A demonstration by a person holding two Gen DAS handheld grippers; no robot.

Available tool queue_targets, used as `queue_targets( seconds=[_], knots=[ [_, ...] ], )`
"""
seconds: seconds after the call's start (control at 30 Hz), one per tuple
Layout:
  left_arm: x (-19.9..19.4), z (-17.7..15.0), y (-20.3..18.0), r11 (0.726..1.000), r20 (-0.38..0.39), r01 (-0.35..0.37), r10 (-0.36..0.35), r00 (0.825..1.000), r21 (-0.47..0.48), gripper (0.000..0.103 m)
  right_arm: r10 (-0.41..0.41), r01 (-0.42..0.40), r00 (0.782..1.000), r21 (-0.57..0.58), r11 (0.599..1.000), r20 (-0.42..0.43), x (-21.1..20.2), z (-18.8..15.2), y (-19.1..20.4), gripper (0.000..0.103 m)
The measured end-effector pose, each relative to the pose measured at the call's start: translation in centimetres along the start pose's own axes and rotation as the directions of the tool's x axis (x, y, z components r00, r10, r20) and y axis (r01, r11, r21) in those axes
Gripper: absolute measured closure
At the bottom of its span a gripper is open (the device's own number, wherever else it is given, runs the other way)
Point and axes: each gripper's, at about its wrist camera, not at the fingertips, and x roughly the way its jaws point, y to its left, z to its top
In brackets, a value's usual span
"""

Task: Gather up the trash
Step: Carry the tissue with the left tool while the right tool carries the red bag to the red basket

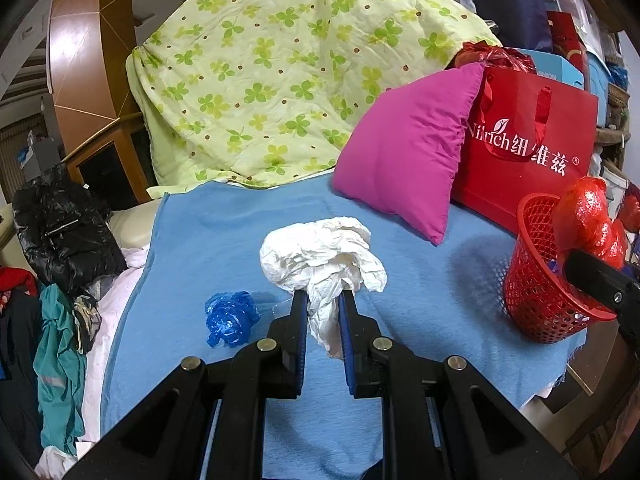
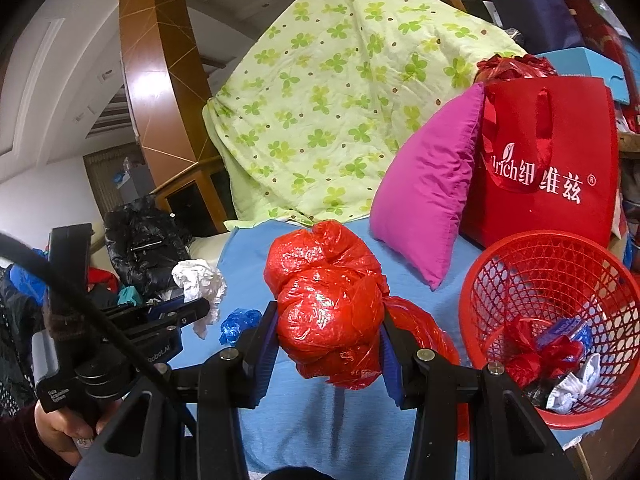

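My left gripper (image 1: 323,300) is shut on a crumpled white paper wad (image 1: 320,258) and holds it above the blue blanket (image 1: 420,280); the wad also shows in the right wrist view (image 2: 199,280). A crumpled blue plastic bag (image 1: 230,318) lies on the blanket to its left, seen also in the right wrist view (image 2: 238,324). My right gripper (image 2: 329,320) is shut on a knotted red plastic bag (image 2: 328,304), just left of the red mesh basket (image 2: 516,252). In the left wrist view the red bag (image 1: 588,216) hangs over the basket (image 1: 532,304).
The basket holds red, blue and white trash (image 2: 560,364). A magenta pillow (image 1: 412,152), a red paper bag (image 1: 532,152) and a green-patterned quilt (image 1: 280,72) stand behind. A black jacket (image 1: 60,228) and clothes (image 1: 56,344) lie left of the blanket.
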Motion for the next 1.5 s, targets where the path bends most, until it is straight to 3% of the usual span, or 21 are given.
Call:
queue_targets(
  seconds=[1.5],
  knots=[
    [-0.1,1.1,-6.1,0.991,0.003,0.053,-0.054,0.999,0.123,0.086,-0.092,0.084,0.994,0.123,0.989,0.057,-4.0,-0.2,-5.5,0.055]
  ],
)
